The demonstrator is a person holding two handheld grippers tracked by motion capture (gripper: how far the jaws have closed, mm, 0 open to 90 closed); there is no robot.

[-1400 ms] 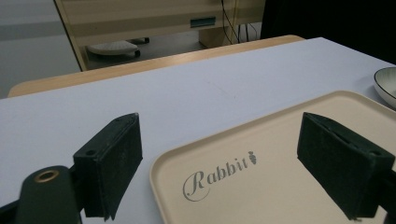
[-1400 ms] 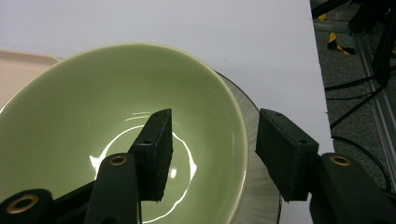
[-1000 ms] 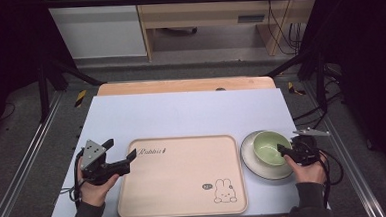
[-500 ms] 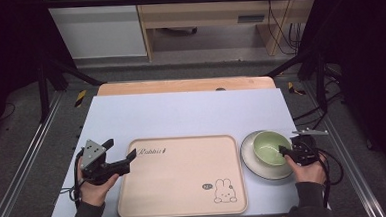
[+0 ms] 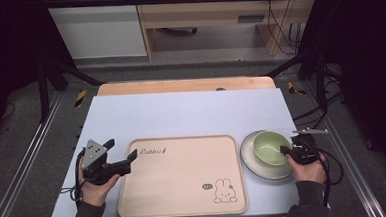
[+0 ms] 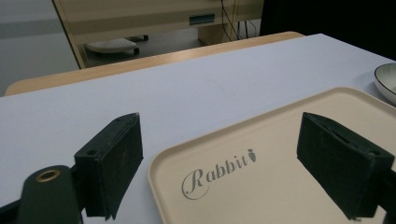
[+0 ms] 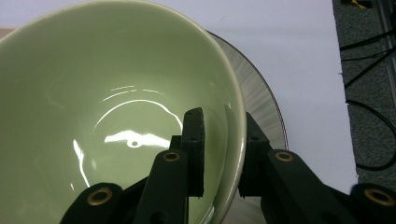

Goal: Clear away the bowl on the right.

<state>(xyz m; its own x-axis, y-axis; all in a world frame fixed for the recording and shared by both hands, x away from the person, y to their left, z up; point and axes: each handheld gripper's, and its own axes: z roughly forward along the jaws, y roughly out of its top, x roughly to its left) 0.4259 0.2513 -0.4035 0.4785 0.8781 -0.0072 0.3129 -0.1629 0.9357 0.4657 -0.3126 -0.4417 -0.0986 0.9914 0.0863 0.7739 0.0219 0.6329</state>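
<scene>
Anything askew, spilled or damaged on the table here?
Nothing stands out. The green bowl sits on the grey plate, the right gripper clamping its rim; the rabbit tray lies flat and empty.

Green bowl (image 5: 271, 147): glossy pale-green ceramic, empty, upright; set on a grey-white plate (image 5: 251, 161) at the table's right side, just beside the tray; rim wall apparently clamped between jaws.

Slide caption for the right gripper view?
Right gripper, jaws just closing, pinches the green bowl rim on the grey plate.
</scene>
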